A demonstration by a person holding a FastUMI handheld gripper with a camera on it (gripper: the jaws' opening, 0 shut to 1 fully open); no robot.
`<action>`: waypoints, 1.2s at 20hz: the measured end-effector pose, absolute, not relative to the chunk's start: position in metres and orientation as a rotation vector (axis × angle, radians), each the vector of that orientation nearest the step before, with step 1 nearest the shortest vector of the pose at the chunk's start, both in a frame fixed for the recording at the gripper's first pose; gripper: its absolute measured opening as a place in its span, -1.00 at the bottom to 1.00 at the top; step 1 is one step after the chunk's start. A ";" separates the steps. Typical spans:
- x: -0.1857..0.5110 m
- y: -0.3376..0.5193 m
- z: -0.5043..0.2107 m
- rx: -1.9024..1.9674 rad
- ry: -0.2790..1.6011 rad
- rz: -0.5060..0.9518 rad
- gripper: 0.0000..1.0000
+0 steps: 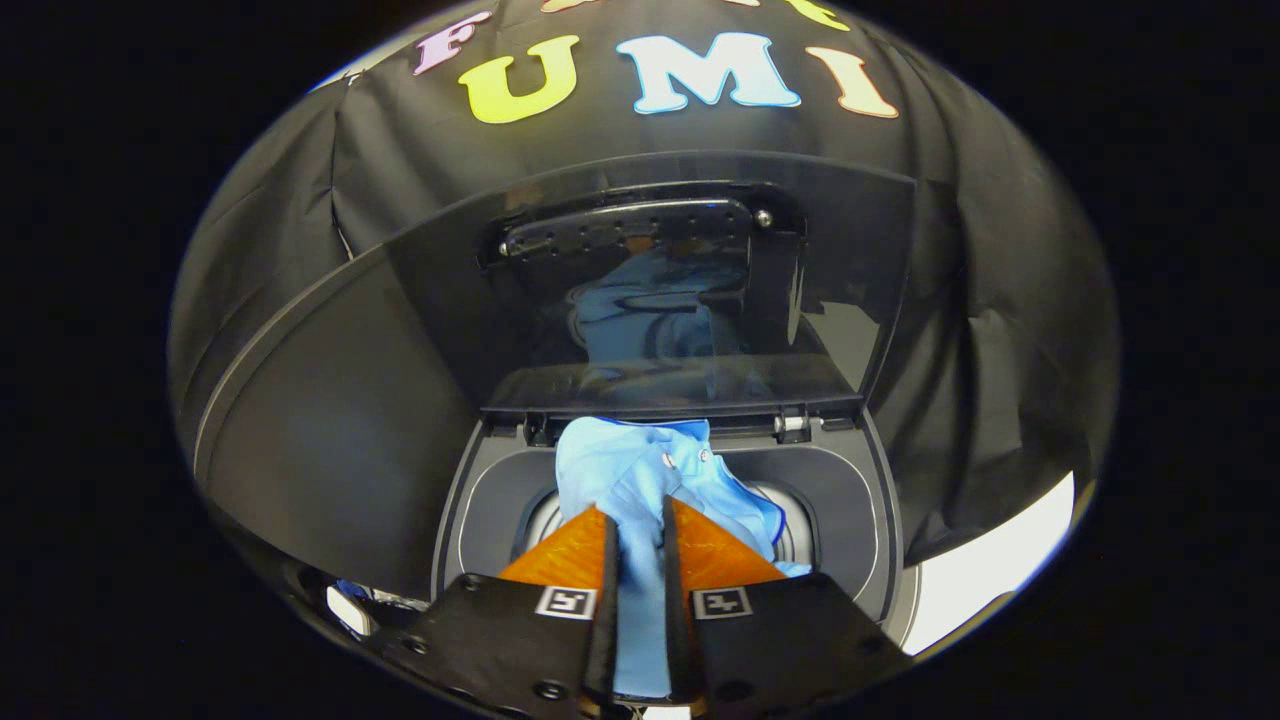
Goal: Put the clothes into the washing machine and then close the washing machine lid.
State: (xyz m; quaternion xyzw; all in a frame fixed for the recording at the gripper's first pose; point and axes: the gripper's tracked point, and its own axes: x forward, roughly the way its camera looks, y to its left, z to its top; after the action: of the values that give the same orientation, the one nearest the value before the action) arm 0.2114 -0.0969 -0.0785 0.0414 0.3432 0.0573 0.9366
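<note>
A light blue shirt [640, 470] with small buttons hangs bunched over the round drum opening [790, 525] of a dark grey top-loading washing machine [870, 500]. My gripper [637, 520] is shut on the shirt, a fold of the cloth pinched between both fingers and running back along them. The shirt's loose part spreads just ahead of the fingertips, above the drum. The machine's dark glossy lid [680, 290] stands upright beyond the opening and mirrors the blue cloth. The drum's inside is mostly hidden by the shirt and the fingers.
The lid carries a black handle bar [630, 230] near its top edge. Black cloth walls close in behind and on both sides. A pale floor strip [990, 570] lies to the right of the machine.
</note>
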 end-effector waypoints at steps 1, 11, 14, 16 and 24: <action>0.210 -0.099 -0.082 0.075 0.700 0.111 -0.04; 0.206 -0.109 -0.046 0.070 0.599 0.090 0.96; 0.207 -0.106 -0.015 0.068 0.520 0.096 0.96; 0.211 -0.104 0.009 0.064 0.460 0.098 0.96; 0.235 -0.088 0.098 0.025 0.202 0.118 0.96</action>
State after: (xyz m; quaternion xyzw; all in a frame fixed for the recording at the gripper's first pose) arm 0.2349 -0.0883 0.0978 0.0123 0.1009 0.0589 0.9931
